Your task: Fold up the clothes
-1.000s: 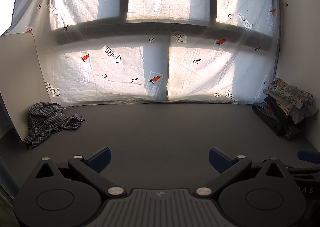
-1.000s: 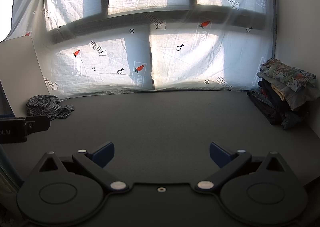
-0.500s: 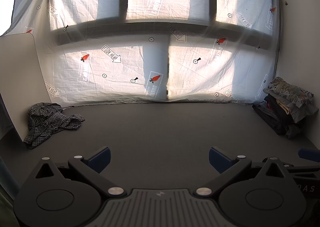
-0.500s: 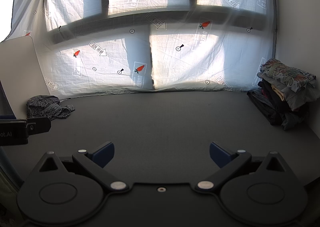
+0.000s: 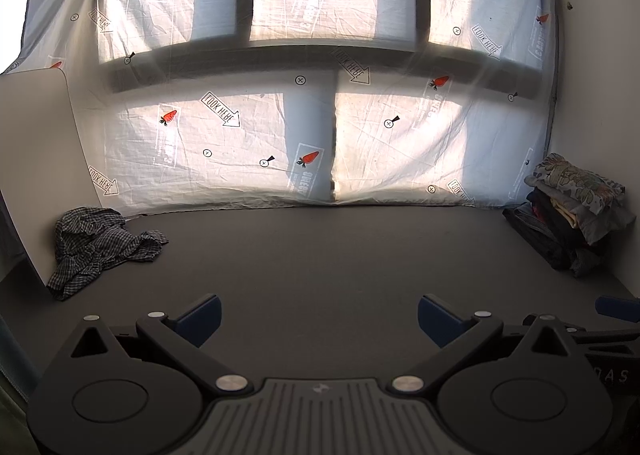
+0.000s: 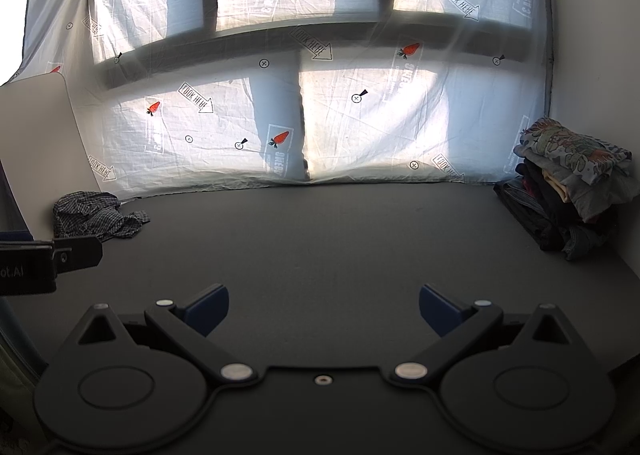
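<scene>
One crumpled checked shirt (image 5: 100, 239), one stack of folded clothes (image 5: 568, 211), two grippers (image 5: 318, 317)

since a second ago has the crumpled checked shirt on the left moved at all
No. The checked shirt lies in the same heap against the white panel at the mat's far left corner, as before.

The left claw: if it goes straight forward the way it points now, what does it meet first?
The left claw is open and points over bare dark table. Nothing lies ahead until the printed sheet at the far edge, probably; depth is unclear.
</scene>
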A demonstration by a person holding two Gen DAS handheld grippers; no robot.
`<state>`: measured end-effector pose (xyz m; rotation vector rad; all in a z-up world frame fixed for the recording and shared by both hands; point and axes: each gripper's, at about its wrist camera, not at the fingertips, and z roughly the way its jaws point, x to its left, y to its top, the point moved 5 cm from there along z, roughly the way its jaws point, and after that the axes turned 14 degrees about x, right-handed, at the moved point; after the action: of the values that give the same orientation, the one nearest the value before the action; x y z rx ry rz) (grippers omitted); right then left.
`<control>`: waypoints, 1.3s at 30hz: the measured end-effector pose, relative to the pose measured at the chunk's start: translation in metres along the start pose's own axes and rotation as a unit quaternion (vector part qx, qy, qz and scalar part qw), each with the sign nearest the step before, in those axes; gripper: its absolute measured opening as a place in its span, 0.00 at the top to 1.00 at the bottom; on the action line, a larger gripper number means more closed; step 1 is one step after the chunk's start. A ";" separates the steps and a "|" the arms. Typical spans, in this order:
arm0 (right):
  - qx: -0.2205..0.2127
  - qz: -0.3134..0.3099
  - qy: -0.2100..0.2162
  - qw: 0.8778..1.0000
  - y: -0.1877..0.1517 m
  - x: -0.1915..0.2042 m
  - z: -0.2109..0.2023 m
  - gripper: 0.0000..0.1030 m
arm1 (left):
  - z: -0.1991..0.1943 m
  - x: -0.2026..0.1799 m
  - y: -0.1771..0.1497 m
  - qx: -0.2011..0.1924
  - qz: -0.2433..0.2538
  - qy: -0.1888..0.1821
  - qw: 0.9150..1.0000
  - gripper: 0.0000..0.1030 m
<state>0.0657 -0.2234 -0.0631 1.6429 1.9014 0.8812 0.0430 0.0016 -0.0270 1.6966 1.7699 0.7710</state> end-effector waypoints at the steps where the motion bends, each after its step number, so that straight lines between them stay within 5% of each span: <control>1: -0.001 0.000 0.000 1.000 0.000 0.000 0.000 0.00 | 0.000 0.000 0.000 0.001 0.001 0.001 1.000 0.00; 28: -0.003 0.024 -0.005 1.000 -0.001 -0.010 0.002 0.00 | 0.011 -0.010 -0.001 0.016 0.007 0.001 1.000 0.00; 39: -0.001 0.043 -0.017 0.999 0.024 -0.056 0.033 0.00 | 0.053 -0.034 0.023 0.041 -0.038 -0.031 0.998 0.00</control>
<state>0.1153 -0.2712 -0.0712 1.7392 1.8170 0.8830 0.0987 -0.0300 -0.0458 1.6768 1.8336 0.6156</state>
